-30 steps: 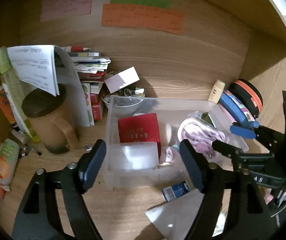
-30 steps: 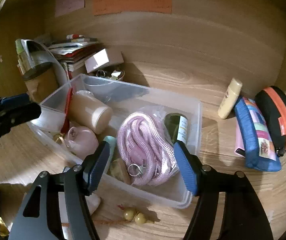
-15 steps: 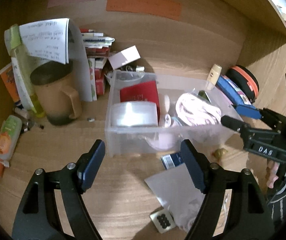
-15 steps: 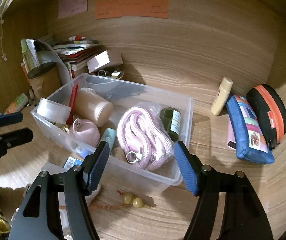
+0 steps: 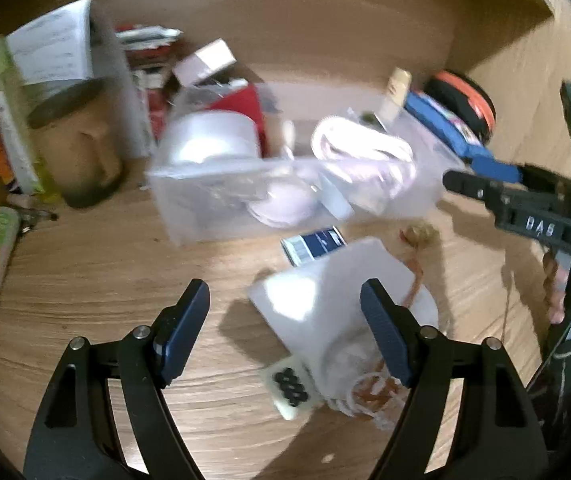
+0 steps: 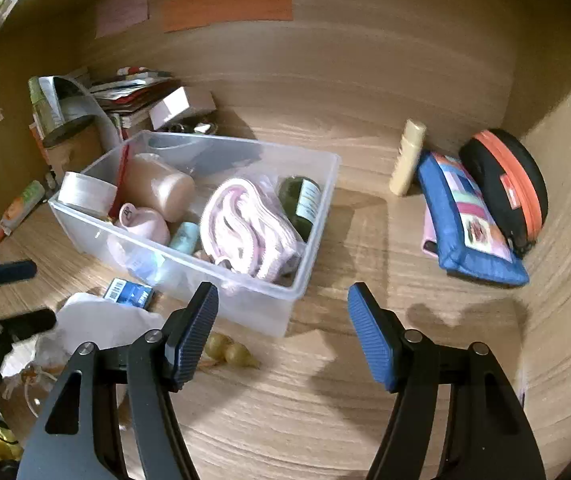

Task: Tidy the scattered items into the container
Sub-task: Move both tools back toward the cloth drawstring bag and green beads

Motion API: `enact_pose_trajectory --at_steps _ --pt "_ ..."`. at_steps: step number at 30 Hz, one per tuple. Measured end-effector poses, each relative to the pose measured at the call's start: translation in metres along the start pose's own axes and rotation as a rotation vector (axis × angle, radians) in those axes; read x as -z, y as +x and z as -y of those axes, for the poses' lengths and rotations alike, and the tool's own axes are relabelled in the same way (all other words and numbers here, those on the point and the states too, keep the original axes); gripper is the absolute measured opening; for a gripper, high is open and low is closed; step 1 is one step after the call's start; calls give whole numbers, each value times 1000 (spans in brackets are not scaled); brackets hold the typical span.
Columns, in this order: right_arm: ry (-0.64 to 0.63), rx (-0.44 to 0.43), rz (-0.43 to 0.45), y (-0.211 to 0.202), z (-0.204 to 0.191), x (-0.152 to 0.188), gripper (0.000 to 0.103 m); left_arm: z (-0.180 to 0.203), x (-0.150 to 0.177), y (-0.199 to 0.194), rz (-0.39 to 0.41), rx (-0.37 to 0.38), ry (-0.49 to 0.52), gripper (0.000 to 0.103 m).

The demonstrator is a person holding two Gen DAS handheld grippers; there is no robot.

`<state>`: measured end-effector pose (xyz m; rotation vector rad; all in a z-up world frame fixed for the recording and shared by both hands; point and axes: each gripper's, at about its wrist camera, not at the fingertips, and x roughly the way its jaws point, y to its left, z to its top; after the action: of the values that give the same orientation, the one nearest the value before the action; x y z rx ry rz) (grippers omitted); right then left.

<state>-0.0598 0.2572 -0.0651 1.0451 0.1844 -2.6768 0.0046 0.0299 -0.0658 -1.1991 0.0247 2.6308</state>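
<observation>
A clear plastic container (image 6: pixel 323 184) (image 5: pixel 189 208) stands on the wooden desk, holding a pink rope (image 6: pixel 245 224), a green bottle (image 6: pixel 303 202), a beige bottle (image 6: pixel 157 186), a tape roll (image 6: pixel 85 194) and a pink cup (image 6: pixel 143 220). In front of it lie a small blue box (image 5: pixel 313 242) (image 6: pixel 129 292), a white bag (image 5: pixel 333 300) (image 6: pixel 101 324), yellow beads (image 6: pixel 231 352) (image 5: pixel 419 234) and a white tile with black dots (image 5: pixel 289 386). My left gripper (image 5: pixel 285 320) hangs open just over the bag's left edge. Open and empty, my right gripper (image 6: pixel 283 320) hovers at the container's near right corner.
A brown mug (image 5: pixel 73 152) with papers, stacked books and a small white box (image 6: pixel 181 106) crowd the back left. A cream tube (image 6: pixel 407 156), blue pouch (image 6: pixel 469 228) and black-orange case (image 6: pixel 505 184) line the right wall. Sticky notes (image 6: pixel 225 4) hang on the back panel.
Both grippers have drawn back from the container. The left one dipped lower, so the bag, blue box and dotted tile now sit under it. Neither gripper's opening has changed.
</observation>
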Motion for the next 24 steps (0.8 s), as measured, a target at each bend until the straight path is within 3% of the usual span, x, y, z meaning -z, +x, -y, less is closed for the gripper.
enact_pose_trajectory --at_steps 14,24 --pt "-19 -49 -110 27 -12 23 64 15 7 25 -115 93 13 79" --pt "-39 -88 -156 38 -26 24 64 15 5 36 -143 78 -3 91"
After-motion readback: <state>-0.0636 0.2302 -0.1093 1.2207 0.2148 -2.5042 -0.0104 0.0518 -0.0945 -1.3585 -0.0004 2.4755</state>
